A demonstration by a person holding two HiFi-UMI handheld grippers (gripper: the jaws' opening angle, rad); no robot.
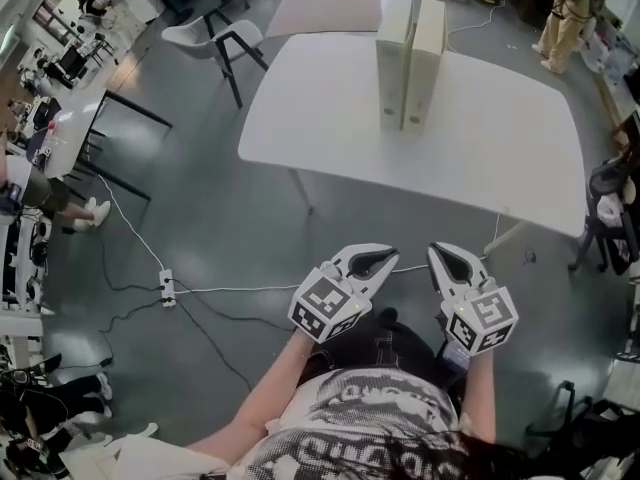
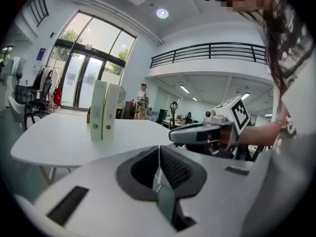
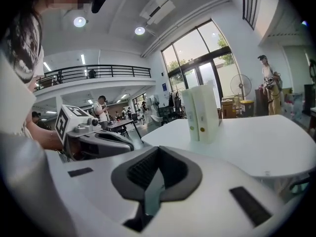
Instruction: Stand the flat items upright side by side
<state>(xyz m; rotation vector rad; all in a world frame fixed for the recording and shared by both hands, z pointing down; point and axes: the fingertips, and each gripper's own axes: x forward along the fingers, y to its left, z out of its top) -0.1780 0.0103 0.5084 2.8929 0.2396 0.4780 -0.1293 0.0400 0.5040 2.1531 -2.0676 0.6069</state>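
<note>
My left fingers [image 1: 362, 264] are pressed together on nothing; my right fingers [image 1: 458, 265] are likewise shut and empty; both hang over the floor [image 1: 220, 228], off the near edge of the surface [image 1: 500, 148]; the two binders [image 1: 410, 63] stand upright, touching side by side, about midway between its near and far edges.

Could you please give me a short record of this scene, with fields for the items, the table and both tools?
Items: left folder and right folder, cream, upright, side by side
Support: white table
Left tool: shut, empty, held short of the table
Right tool: shut, empty, held short of the table
Task state: looks done
</note>
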